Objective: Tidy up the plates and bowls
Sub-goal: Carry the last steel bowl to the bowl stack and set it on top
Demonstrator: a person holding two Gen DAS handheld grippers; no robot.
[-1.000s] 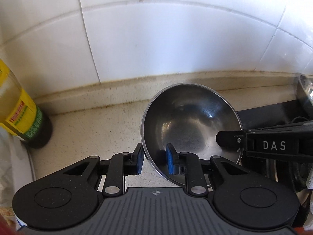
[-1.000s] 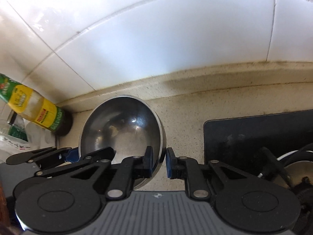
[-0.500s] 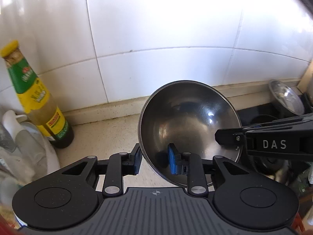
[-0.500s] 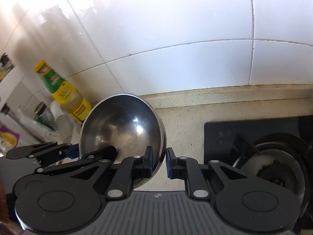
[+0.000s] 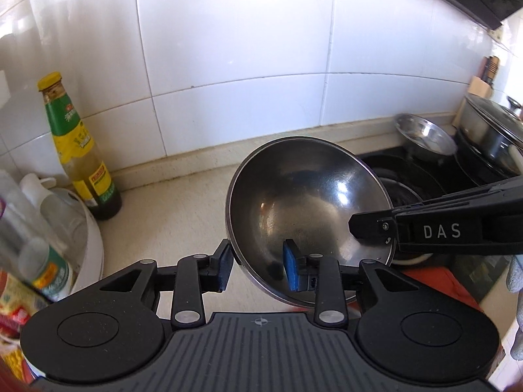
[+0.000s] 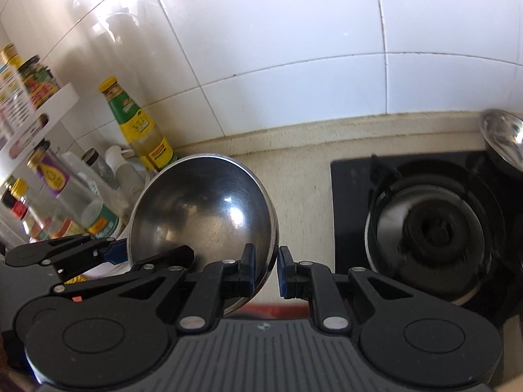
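Bowl [image 5: 307, 196] rim between both tools' pads.

A round steel bowl [image 5: 307, 209], shiny and empty with faint residue inside, is held tilted above the speckled counter, while a second steel bowl [image 5: 425, 137] rests beyond the stove.
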